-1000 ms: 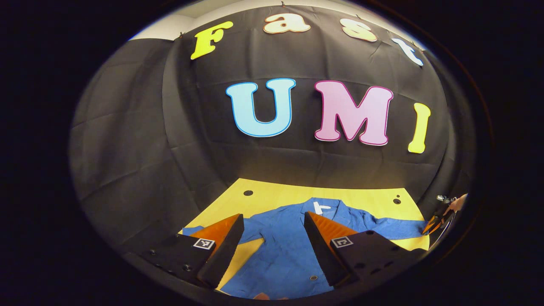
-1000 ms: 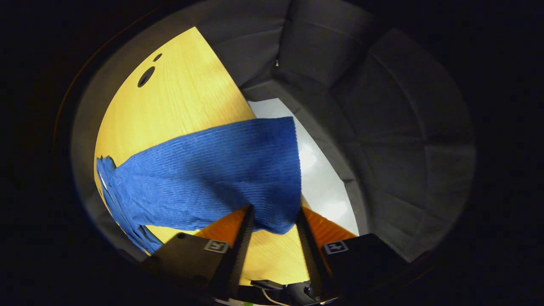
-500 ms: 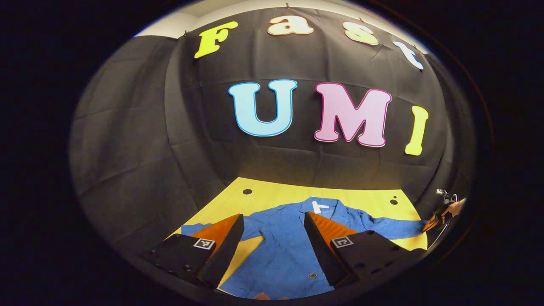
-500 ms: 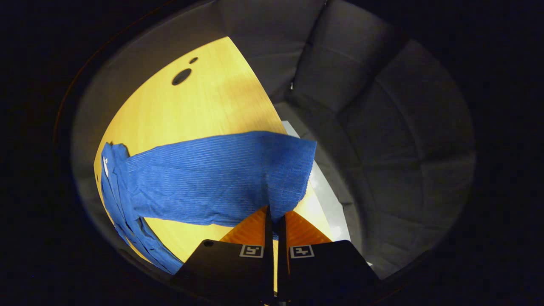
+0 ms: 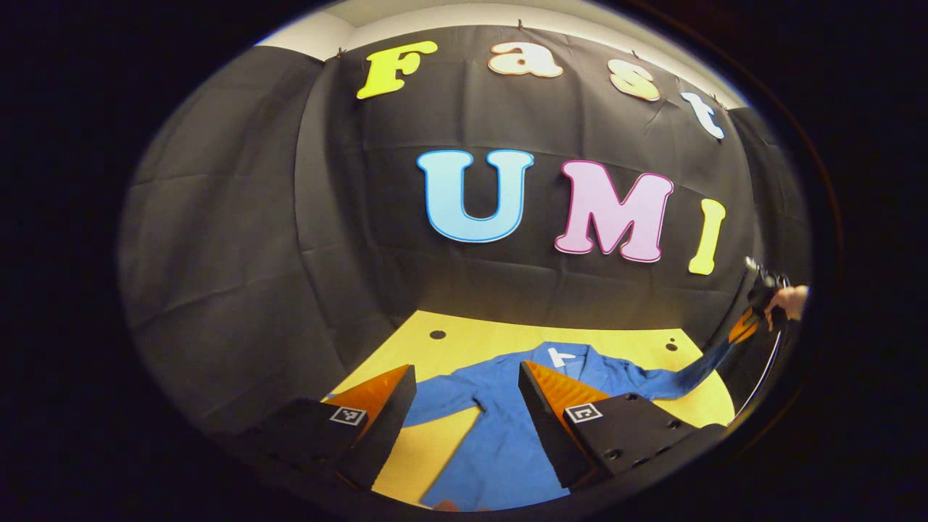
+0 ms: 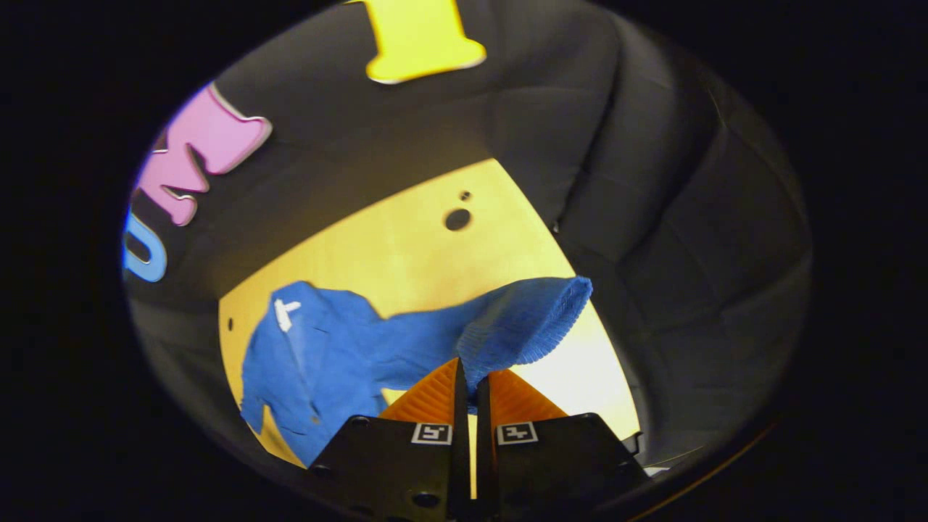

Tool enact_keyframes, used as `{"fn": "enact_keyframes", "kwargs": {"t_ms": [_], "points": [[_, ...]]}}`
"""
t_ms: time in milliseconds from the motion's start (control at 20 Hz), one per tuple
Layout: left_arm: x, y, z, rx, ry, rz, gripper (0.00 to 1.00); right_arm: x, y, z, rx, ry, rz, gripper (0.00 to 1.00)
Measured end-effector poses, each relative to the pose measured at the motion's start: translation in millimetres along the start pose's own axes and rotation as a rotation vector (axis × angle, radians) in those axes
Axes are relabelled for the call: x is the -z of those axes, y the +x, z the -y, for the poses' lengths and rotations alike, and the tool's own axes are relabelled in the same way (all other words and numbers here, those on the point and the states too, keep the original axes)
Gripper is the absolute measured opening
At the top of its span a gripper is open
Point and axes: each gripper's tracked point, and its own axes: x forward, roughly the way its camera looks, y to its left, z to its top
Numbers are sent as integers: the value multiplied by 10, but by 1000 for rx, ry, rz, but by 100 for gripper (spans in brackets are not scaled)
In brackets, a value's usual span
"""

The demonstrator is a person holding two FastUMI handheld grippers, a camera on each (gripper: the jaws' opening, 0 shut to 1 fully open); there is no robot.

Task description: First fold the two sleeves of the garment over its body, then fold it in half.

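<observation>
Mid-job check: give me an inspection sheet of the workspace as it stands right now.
Surface: yellow wooden table, round holes near the far corners.
Job's things: blue garment spread out; one sleeve lifted off the table, the other sleeve flat.
Clutter: nothing seen.
Grippers: right gripper shut on the lifted sleeve's cuff; left gripper open above the garment, holding nothing.
Cables: nothing seen.
Surroundings: black cloth wall; a hand holding the right gripper.

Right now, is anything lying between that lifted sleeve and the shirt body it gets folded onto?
Nothing visible. The right tongs pinch the sleeve above bare yellow table, and the blue shirt body lies uncovered.
</observation>
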Motion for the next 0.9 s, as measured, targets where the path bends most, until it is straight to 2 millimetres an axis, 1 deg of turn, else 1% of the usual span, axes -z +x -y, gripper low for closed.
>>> {"fn": "enact_keyframes", "kwargs": {"t_ms": [100, 200, 250, 300, 350, 400, 450, 500, 550, 600, 700, 750, 800, 850, 900], "points": [[39, -27, -362, -26, -7, 11, 82, -104, -295, -692, -74, -21, 62, 7], [99, -50, -664, -50, -35, 12, 82, -98, -425, -1364, -136, -61, 99, 7], [141, -68, -790, -60, -50, 8, 82, -32, -423, -1748, -182, -77, 98, 7], [176, -86, -911, -72, -63, 4, 82, 102, -480, -2081, -231, -85, 86, 7], [225, -99, -1022, -83, -74, -1, 81, 246, -476, -2405, -275, -88, 63, 7], [255, -119, -1128, -96, -82, -6, 82, 431, -376, -2691, -310, -91, 33, 7], [305, -149, -1226, -109, -87, -13, 82, 597, -234, -2917, -330, -98, 5, 7], [345, -176, -1317, -123, -93, -21, 81, 837, -79, -3108, -341, -113, -32, 7], [386, -209, -1402, -136, -100, -31, 81, 1057, 134, -3301, -350, -125, -83, 7], [427, -253, -1485, -150, -107, -40, 82, 1307, 409, -3477, -346, -144, -123, 7], [508, -363, -1623, -184, -101, -57, 82, 1654, 888, -3680, -328, -178, -161, 7], [556, -444, -1709, -212, -90, -64, 82, 1869, 1047, -3797, -338, -181, -202, 8], [599, -528, -1788, -241, -81, -75, 82, 2066, 1152, -3928, -356, -175, -245, 7], [650, -606, -1848, -271, -75, -86, 82, 2242, 1261, -4053, -375, -164, -280, 8], [684, -673, -1905, -300, -72, -97, 82, 2359, 1378, -4176, -394, -142, -300, 7]]}}
